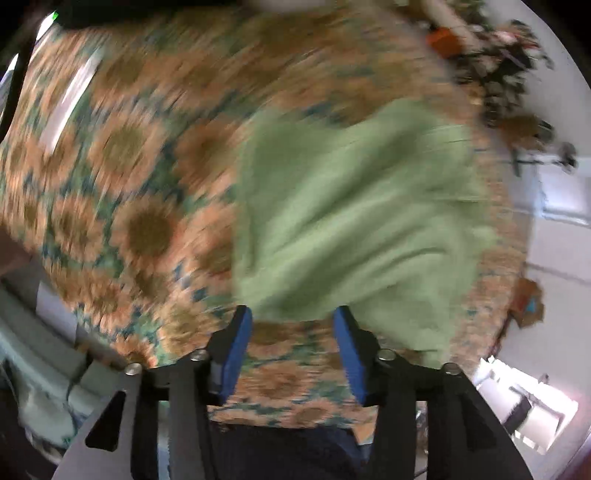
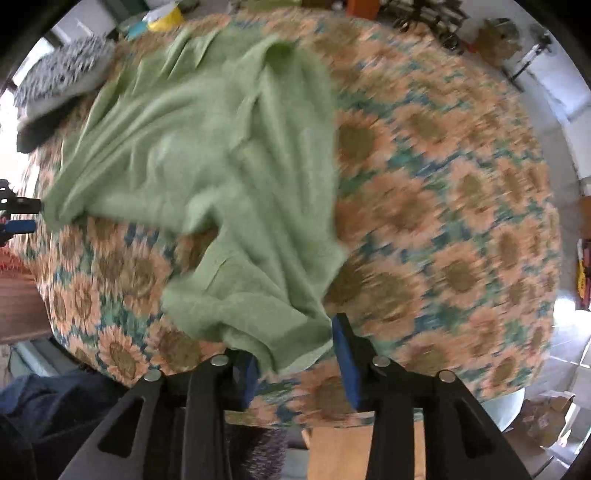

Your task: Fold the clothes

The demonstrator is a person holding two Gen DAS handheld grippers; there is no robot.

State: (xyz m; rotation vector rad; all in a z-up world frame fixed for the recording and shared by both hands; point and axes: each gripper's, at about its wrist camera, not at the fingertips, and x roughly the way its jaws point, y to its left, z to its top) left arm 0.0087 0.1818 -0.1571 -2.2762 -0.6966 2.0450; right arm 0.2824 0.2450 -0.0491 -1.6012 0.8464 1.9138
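No legible text, label, brand, number or sign in either wrist view. Both views are smeared by motion blur. The sunflower-print cloth (image 2: 443, 206) carries pattern only, no lettering. The crumpled light green fabric garment (image 2: 207, 155) shows no readable tag or print.

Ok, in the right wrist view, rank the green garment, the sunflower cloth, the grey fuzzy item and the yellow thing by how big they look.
1. Sunflower cloth, fills most of the view.
2. Green garment.
3. Grey fuzzy item.
4. Yellow thing, smallest, though it lies farthest from the camera and the rim cuts it off, so its true size is unsure.
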